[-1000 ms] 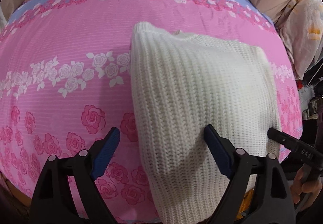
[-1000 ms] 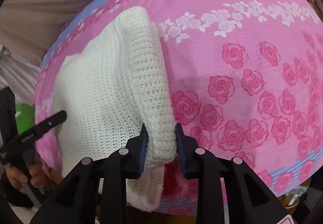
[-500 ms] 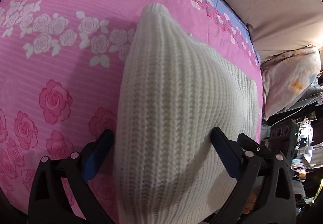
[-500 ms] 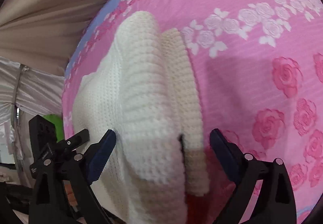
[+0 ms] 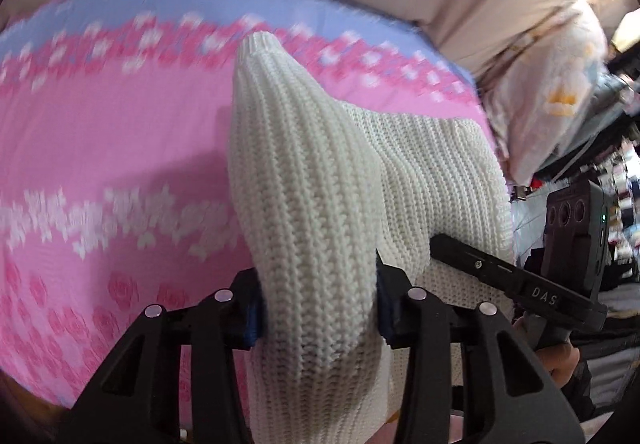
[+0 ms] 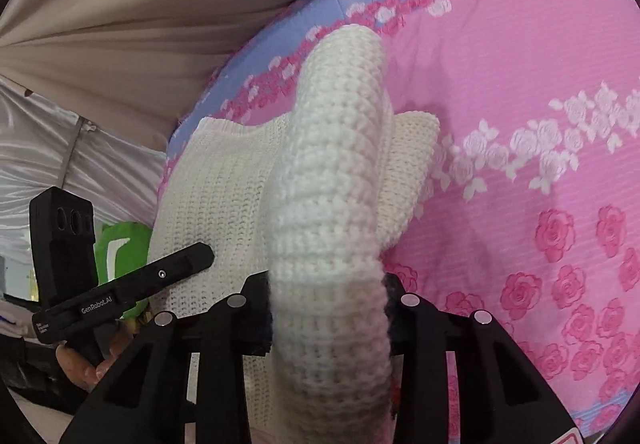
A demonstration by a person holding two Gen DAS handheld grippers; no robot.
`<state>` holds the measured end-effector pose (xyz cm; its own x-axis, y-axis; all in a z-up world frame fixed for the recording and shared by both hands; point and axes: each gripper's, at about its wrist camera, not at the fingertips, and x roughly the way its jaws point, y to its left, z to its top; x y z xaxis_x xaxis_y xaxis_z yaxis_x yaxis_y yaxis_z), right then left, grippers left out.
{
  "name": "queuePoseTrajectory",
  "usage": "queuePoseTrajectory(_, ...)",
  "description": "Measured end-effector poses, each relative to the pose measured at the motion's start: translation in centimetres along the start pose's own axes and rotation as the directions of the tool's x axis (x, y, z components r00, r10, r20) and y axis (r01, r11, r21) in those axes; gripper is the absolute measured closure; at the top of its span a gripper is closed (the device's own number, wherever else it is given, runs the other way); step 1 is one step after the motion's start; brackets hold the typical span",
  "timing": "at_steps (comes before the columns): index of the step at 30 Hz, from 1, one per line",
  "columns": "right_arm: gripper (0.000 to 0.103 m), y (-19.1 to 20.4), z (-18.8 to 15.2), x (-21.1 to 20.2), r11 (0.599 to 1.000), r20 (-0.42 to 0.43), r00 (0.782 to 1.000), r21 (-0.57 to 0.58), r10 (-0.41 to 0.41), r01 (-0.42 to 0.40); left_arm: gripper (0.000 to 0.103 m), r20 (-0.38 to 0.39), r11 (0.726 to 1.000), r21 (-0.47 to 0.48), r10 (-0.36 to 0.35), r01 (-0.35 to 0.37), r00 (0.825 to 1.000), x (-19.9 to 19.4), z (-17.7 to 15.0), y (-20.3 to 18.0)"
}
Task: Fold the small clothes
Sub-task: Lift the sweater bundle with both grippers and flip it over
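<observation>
The left gripper point(image 5: 318, 306) has matte black angular arms with triangular cut-outs, round silver screws and blue pads point(image 5: 249, 318). The right gripper point(image 6: 326, 314) is built alike; its casing reads "DAS", the left one's "GenRobot.AI", each beside a black camera block.

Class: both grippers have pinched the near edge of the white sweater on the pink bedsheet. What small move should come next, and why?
Probably carry both grips forward, away from the person, folding the near edge over. The left gripper and right gripper have just closed on bunched folds of the sweater, whose far part rests on the bedsheet.
</observation>
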<state>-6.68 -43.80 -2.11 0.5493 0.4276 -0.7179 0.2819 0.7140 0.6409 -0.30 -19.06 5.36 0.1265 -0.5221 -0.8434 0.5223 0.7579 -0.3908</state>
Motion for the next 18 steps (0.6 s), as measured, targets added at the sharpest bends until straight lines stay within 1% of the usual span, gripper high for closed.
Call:
queuePoseTrajectory(1, 0.068, 0.3, 0.6, -1.8, 1.0, 0.033, 0.999, -0.01, 0.014, -0.014, 0.062, 0.026, 0.999, 0.033, -0.01, 0.009, 1.0, -0.9, 0.6, -1.0)
queuePoseTrajectory(3, 0.068, 1.2, 1.8, -5.1, 0.999, 0.102, 0.995, -0.042, 0.018, -0.014, 0.062, 0.081, 0.993, 0.111, -0.046, 0.037, 0.996, -3.1, 2.3, -3.4)
queuePoseTrajectory(5, 0.068, 2.7, 2.9, -8.1, 0.998, 0.18, 0.984, -0.063, 0.021, -0.01, 0.062, 0.132, 0.981, 0.183, -0.087, 0.061, 0.987, -5.3, 3.8, -5.2)
queuePoseTrajectory(6, 0.068, 3.7, 3.4, -10.0, 0.997, 0.232, 0.972, -0.079, 0.025, -0.006, 0.062, 0.16, 0.972, 0.221, -0.113, 0.076, 0.981, -6.4, 4.6, -5.9)
queuePoseTrajectory(8, 0.068, 6.2, 3.9, -13.0, 0.993, 0.33, 0.944, -0.115, 0.02, 0.02, 0.062, 0.23, 0.944, 0.312, -0.187, 0.11, 0.955, -9.9, 6.3, -7.0)
queuePoseTrajectory(9, 0.068, 7.9, 3.9, -14.6, 0.988, 0.393, 0.92, -0.145, 0.018, 0.043, 0.061, 0.252, 0.931, 0.344, -0.214, 0.119, 0.944, -11.3, 6.9, -7.3)
queuePoseTrajectory(10, 0.068, 9.9, 3.8, -16.1, 0.982, 0.456, 0.89, -0.173, 0.017, 0.07, 0.061, 0.278, 0.914, 0.385, -0.25, 0.13, 0.927, -13.3, 7.7, -7.4)
queuePoseTrajectory(11, 0.068, 11.1, 4.3, -17.0, 0.979, 0.497, 0.867, -0.184, 0.018, 0.085, 0.061, 0.299, 0.9, 0.414, -0.274, 0.134, 0.914, -15.1, 8.5, -7.5)
queuePoseTrajectory(12, 0.068, 12.9, 4.0, -18.4, 0.975, 0.549, 0.835, -0.196, 0.024, 0.101, 0.061, 0.318, 0.888, 0.439, -0.299, 0.14, 0.9, -16.8, 9.1, -7.4)
queuePoseTrajectory(13, 0.068, 14.7, 3.9, -19.6, 0.972, 0.589, 0.807, -0.21, 0.036, 0.109, 0.061, 0.343, 0.87, 0.47, -0.332, 0.145, 0.879, -19.2, 10.0, -7.1)
queuePoseTrajectory(14, 0.068, 16.5, 3.7, -20.5, 0.967, 0.622, 0.781, -0.229, 0.054, 0.115, 0.061, 0.362, 0.858, 0.493, -0.355, 0.146, 0.862, -20.9, 10.3, -6.8)
queuePoseTrajectory(15, 0.068, 18.7, 3.6, -21.5, 0.958, 0.658, 0.75, -0.254, 0.072, 0.13, 0.061, 0.381, 0.846, 0.513, -0.376, 0.145, 0.845, -22.7, 10.8, -6.7)
queuePoseTrajectory(16, 0.068, 20.7, 3.6, -22.3, 0.951, 0.683, 0.725, -0.274, 0.088, 0.143, 0.061, 0.402, 0.834, 0.532, -0.398, 0.144, 0.825, -24.8, 11.3, -6.3)
queuePoseTrajectory(18, 0.068, 24.3, 3.7, -23.7, 0.937, 0.721, 0.681, -0.314, 0.128, 0.156, 0.061, 0.434, 0.82, 0.554, -0.432, 0.144, 0.79, -27.9, 12.1, -5.5)
